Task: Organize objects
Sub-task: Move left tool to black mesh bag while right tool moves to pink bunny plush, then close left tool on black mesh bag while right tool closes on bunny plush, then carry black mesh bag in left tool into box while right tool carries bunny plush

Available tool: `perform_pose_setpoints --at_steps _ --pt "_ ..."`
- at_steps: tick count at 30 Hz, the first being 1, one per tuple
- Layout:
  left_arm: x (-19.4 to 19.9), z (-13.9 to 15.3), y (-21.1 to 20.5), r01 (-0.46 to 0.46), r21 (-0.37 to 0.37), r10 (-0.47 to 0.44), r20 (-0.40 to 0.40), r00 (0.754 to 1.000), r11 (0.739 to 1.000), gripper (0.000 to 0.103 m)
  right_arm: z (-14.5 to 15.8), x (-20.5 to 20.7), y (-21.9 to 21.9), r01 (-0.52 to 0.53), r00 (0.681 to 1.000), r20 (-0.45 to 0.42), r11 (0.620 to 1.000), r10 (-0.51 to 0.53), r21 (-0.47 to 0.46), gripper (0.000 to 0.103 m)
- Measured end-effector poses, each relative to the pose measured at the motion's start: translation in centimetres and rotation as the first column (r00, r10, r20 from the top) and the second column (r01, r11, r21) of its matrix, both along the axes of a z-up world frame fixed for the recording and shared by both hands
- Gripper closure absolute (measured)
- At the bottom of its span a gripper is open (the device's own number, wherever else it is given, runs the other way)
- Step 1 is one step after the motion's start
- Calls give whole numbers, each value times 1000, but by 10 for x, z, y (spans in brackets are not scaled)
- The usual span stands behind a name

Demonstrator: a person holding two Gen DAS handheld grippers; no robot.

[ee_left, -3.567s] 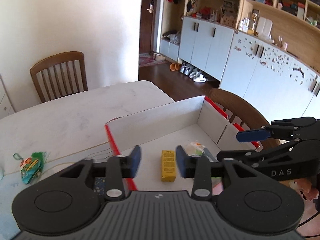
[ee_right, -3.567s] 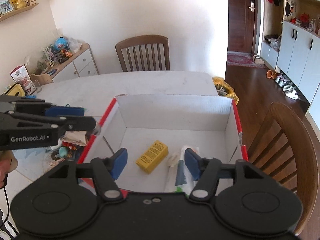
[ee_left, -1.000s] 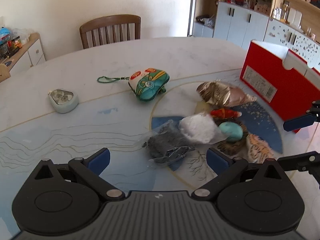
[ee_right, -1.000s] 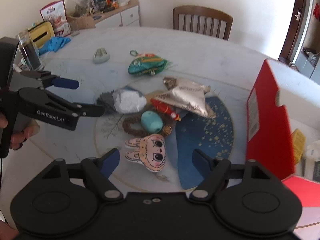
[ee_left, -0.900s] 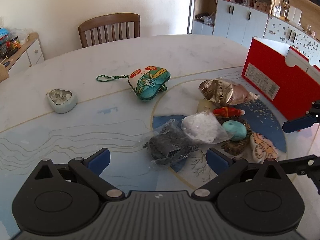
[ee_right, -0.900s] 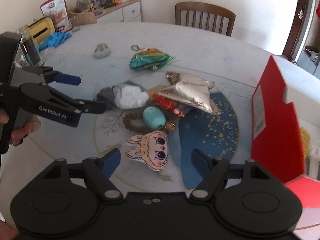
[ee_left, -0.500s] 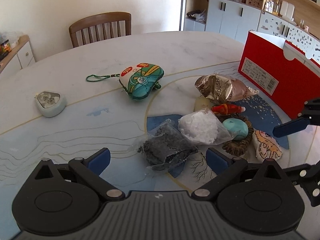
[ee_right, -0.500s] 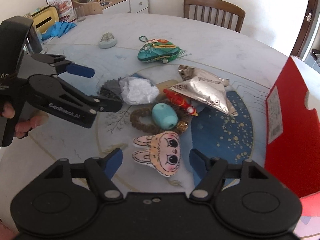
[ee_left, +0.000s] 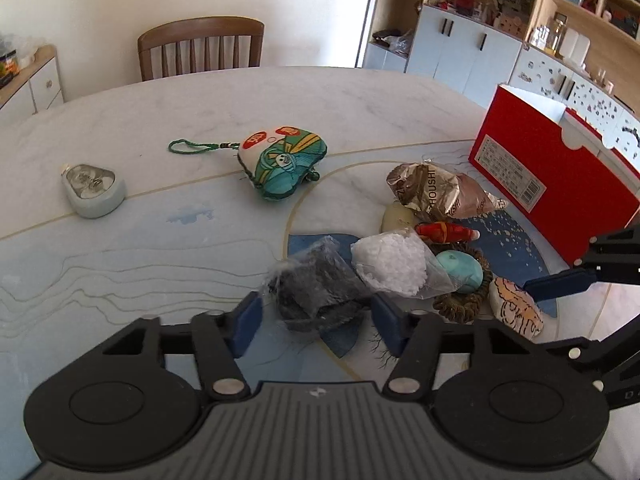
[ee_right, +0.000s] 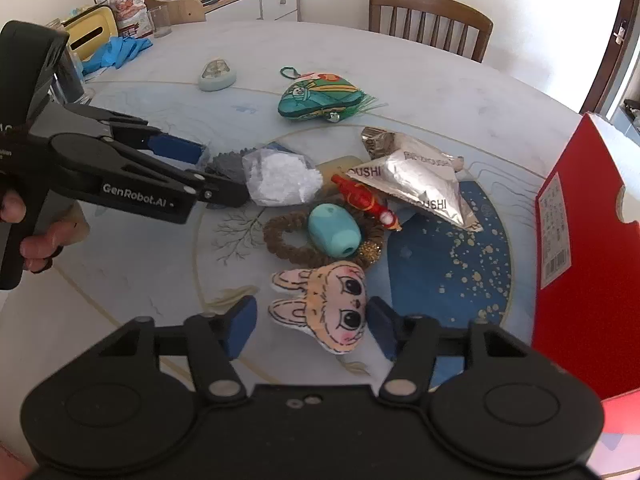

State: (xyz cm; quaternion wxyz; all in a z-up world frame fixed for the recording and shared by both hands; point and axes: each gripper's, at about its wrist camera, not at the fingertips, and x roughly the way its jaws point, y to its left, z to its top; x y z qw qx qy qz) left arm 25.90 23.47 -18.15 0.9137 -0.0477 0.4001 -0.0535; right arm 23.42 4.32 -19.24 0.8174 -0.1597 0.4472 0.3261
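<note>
A pile of small objects lies on the table. My left gripper (ee_left: 318, 326) is open, its fingers on either side of a clear bag of dark grey material (ee_left: 316, 284), which joins a bag of white material (ee_left: 390, 266). My right gripper (ee_right: 310, 326) is open, its fingers either side of a flat bunny plush (ee_right: 328, 308). Beside these lie a teal egg-shaped thing (ee_right: 334, 230) on a brown braided ring (ee_right: 288, 242), a red toy figure (ee_right: 364, 200) and a silver snack packet (ee_right: 416, 176). The red box (ee_right: 580, 248) stands at the right.
A green pouch with a cord (ee_left: 282, 162) and a pale triangular case (ee_left: 92, 192) lie farther back on the marble table (ee_left: 200, 108). A wooden chair (ee_left: 202, 48) stands behind it. Blue gloves (ee_right: 116, 52) and a glass (ee_right: 158, 20) sit at the far left.
Both grippers have moved away from the box and down to the pile. The left now straddles the dark bag, the right the bunny plush, and both have narrowed their opening.
</note>
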Motion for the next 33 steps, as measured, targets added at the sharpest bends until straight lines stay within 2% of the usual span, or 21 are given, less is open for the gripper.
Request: perform_pose_setpoints --at_steps 3,5,6,15,26,33 --pt "0 2 1 -13 -3 13 -5 1000 1000 51 0 1 -3 18 1000 -7 1000 -18 11 52" --pt "-1 3 1 -21 3 21 -4 1000 1000 62 1 0 -4 25 1000 -9 1000 -25 14 53" --pt "-1 3 1 -28 7 28 -8 1000 1000 71 1 -1 -5 25 1000 -3 1000 -25 12 54" --pt "-10 8 2 -69 40 69 -1 998 997 84 14 -12 -13 34 999 25 999 -35 31 57" --pt "-38 28 -2 -118 42 116 46 992 992 88 51 -29 -40 55 996 65 995 -60 85 58" --pt "-58 58 -13 -127 17 124 101 987 992 88 79 -33 -60 61 993 98 994 -70 95 58"
